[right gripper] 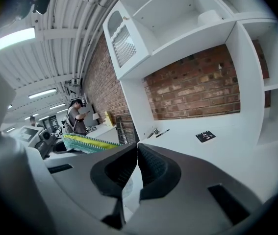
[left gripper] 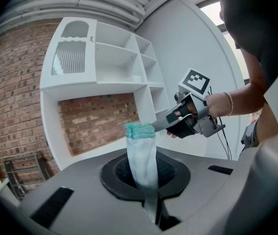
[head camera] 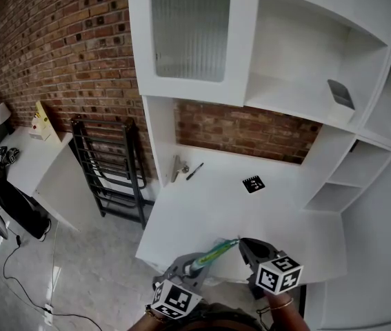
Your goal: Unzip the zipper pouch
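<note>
The zipper pouch (head camera: 212, 256), pale with a teal-green mesh edge, hangs in the air over the front edge of the white surface (head camera: 209, 209), stretched between both grippers. The left gripper (head camera: 195, 265) is clamped tight on its near end. The right gripper (head camera: 242, 243) is pinched closed on the far end; whether it grips the zipper pull is unclear. Nothing shows of the pouch's inside. Farther back on the surface lie a pen (head camera: 195, 171) and a black marker card (head camera: 253, 183). A grey object (head camera: 340, 94) sits on a shelf above.
</note>
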Demonstrator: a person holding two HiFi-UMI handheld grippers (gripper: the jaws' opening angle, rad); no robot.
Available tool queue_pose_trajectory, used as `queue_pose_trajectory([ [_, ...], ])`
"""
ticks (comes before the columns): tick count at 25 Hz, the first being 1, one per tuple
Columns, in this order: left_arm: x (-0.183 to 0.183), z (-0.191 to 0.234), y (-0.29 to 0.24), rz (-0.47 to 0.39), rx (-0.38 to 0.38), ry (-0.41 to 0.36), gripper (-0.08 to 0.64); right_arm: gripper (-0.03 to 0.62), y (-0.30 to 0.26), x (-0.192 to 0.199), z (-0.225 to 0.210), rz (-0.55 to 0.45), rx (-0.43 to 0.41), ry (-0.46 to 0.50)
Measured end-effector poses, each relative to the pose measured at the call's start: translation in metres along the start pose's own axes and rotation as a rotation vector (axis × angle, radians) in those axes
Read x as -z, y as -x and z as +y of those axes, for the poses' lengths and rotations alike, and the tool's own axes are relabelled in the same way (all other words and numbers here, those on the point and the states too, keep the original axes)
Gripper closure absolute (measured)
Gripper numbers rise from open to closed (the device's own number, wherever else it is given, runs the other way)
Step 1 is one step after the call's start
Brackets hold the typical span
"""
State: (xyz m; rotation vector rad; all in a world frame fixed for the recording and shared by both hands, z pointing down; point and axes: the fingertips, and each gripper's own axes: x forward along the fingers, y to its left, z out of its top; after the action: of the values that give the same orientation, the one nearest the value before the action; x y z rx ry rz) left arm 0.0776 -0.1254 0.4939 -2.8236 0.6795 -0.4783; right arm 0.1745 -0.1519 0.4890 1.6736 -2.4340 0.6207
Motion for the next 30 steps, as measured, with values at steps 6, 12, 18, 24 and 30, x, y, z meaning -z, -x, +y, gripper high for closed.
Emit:
queue_pose_trajectory([
  [6, 0.001, 0.002, -0.003, 0.005, 0.006, 0.013, 0.558, 0.586, 0.002, -0.002, -0.015, 0.001, 0.035, -0.002],
  [12, 0.002, 0.002, -0.011, 0.005, 0.018, 0.025, 0.558, 0.587, 0.001, -0.001, -0.022, 0.009, 0.050, -0.008],
  [18, 0.001, 0.008, -0.018, -0.002, 0.024, 0.045, 0.558, 0.586, -0.002, -0.001, -0.028, 0.016, 0.044, -0.017],
  [24, 0.005, 0.014, -0.021, -0.016, 0.008, 0.067, 0.558, 0.586, -0.007, 0.005, -0.026, 0.025, 0.013, -0.021],
  [30, -0.003, 0.021, -0.023, -0.032, 0.005, 0.082, 0.558, 0.573, -0.010, 0.006, -0.022, 0.023, -0.030, -0.026],
])
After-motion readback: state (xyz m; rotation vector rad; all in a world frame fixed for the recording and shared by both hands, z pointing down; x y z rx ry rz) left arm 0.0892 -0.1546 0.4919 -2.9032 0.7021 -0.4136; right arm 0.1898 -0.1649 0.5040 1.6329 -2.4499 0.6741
